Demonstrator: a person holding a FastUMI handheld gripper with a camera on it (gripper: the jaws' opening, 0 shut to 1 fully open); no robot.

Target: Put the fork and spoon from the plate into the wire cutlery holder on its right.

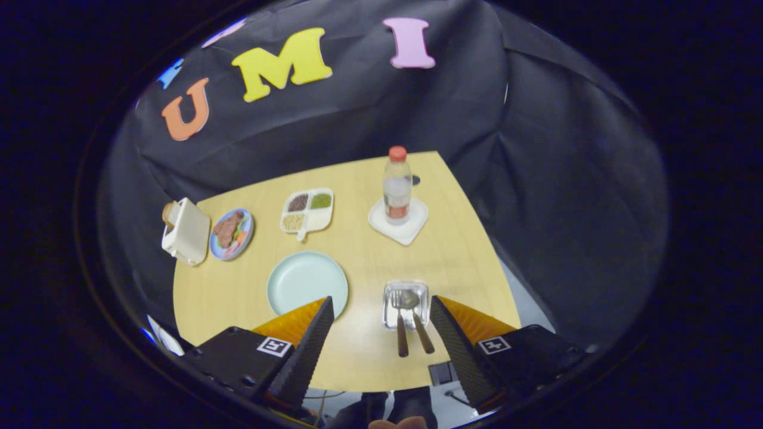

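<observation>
Between the spread jaws: fork (398, 322) and spoon (415, 319) in holder (406, 304) | plate (307, 282) bare | gripper (381, 325) grips nothing

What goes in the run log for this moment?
gripper: open, holding nothing | fork and spoon: heads in clear wire cutlery holder | pale green round plate: bare | task: looks done

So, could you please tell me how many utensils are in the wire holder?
2: a fork and a spoon, side by side in the holder, between the open claw's fingers.
</observation>
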